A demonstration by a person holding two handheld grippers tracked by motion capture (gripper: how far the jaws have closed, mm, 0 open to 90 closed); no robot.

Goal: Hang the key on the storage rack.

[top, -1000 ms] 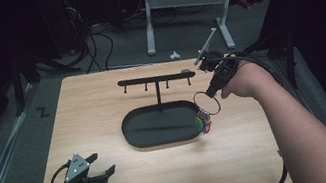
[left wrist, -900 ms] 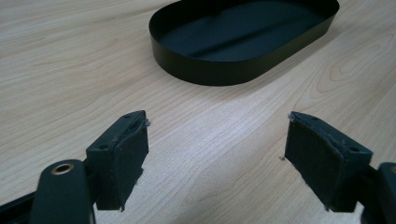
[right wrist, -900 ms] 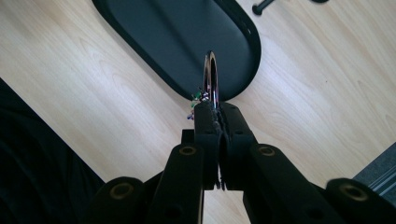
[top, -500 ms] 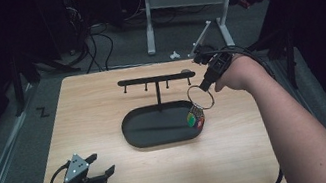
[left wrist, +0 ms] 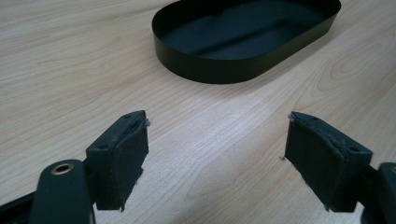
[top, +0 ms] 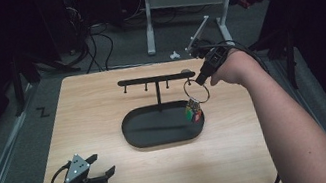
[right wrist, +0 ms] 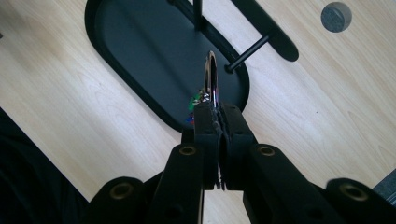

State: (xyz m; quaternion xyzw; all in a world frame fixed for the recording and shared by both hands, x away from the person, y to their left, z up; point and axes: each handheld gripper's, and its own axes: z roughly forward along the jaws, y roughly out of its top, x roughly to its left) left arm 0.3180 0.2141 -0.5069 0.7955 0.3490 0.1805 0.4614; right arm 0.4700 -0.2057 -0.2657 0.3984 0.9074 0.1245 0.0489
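Note:
A black oval tray [top: 159,141] carries a T-shaped stand whose crossbar [top: 148,79] has short pegs. My right gripper [top: 199,81] is shut on a metal key ring [top: 196,91] with small coloured tags [top: 194,112] hanging over the tray's right end. In the right gripper view the ring [right wrist: 211,77] stands edge-on above the shut right gripper [right wrist: 217,112], close to a peg [right wrist: 247,51] near the bar's end, with the tray [right wrist: 140,46] beneath. My left gripper [top: 104,164] rests open at the table's front left. Its view shows the left gripper [left wrist: 217,128] holding nothing, the tray [left wrist: 210,70] ahead.
A small grey round disc [right wrist: 336,16] lies on the wooden table [top: 88,109] just past the bar's right end. Behind the table, the white legs of another desk [top: 149,23] and cables [top: 96,42] sit on the floor.
My right gripper has lifted the key ring up and back from the tray's right rim toward the right end of the crossbar. The left gripper has stayed put.

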